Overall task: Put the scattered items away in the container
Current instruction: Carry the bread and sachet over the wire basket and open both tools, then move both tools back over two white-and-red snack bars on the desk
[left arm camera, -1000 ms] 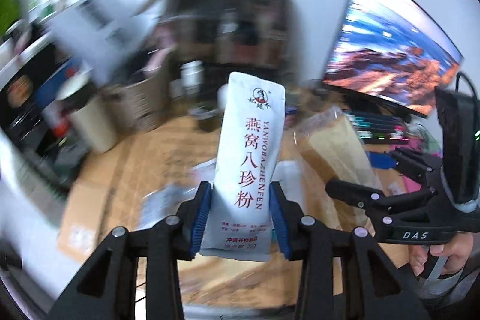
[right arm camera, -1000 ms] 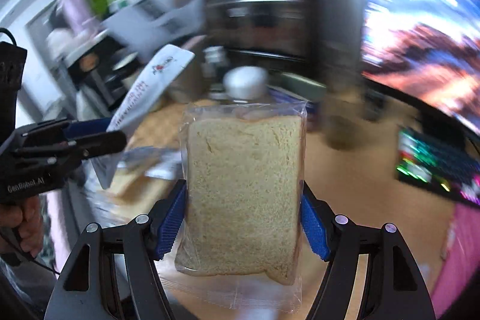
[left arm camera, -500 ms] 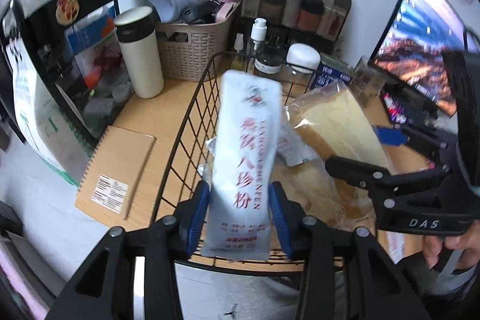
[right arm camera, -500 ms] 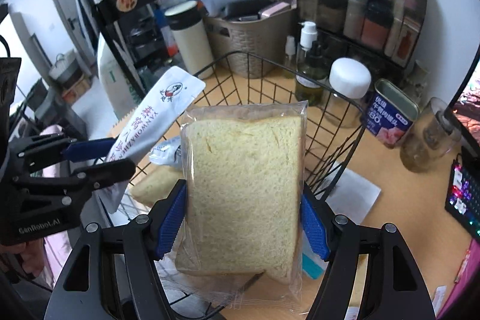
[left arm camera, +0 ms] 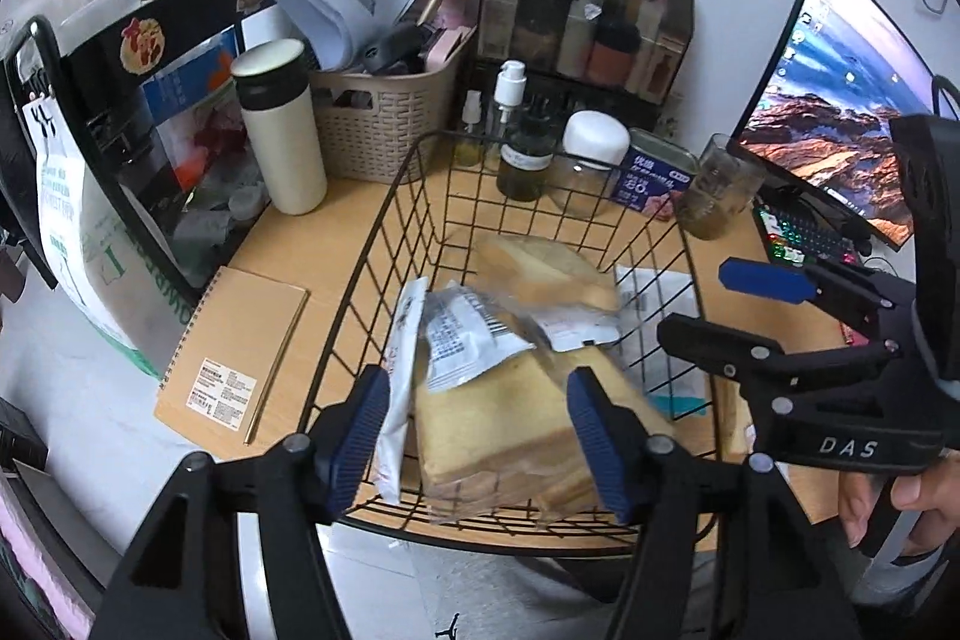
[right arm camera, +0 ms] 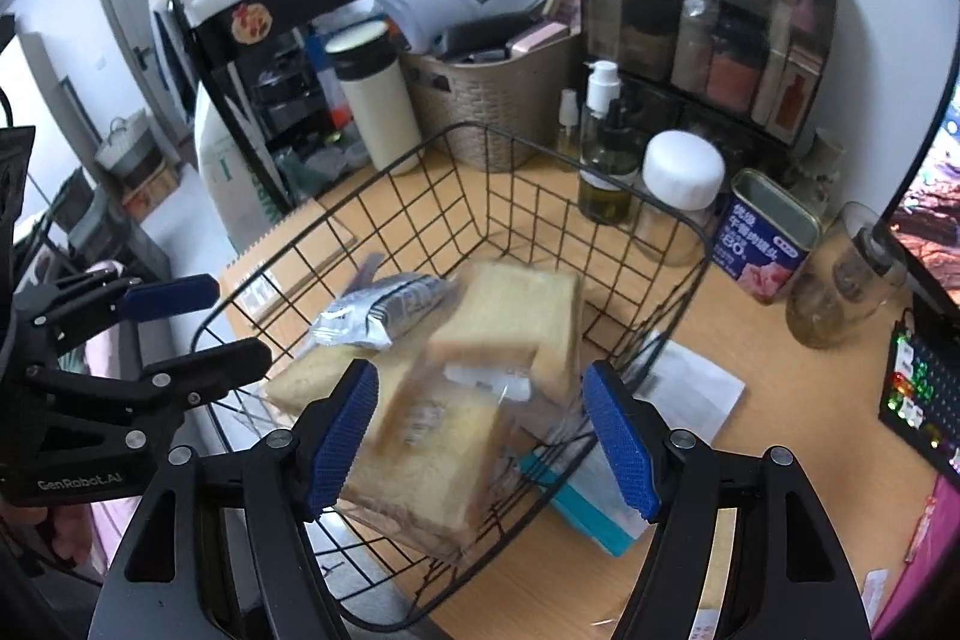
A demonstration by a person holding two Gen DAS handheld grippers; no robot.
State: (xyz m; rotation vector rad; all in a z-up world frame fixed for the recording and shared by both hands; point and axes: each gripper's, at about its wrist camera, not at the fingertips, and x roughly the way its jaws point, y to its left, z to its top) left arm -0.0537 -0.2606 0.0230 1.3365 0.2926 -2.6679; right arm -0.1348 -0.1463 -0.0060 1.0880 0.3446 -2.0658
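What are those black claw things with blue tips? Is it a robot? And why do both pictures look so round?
No robot: a person holds two pinching tools. Each carries a wide-eyed camera, which bends the picture. One picture is from the left gripper, one from the right gripper. Both are open above a wire basket on a desk. The left jaws have just been opening; a sachet leans loose beside one pad. Bagged bread lies in the basket.
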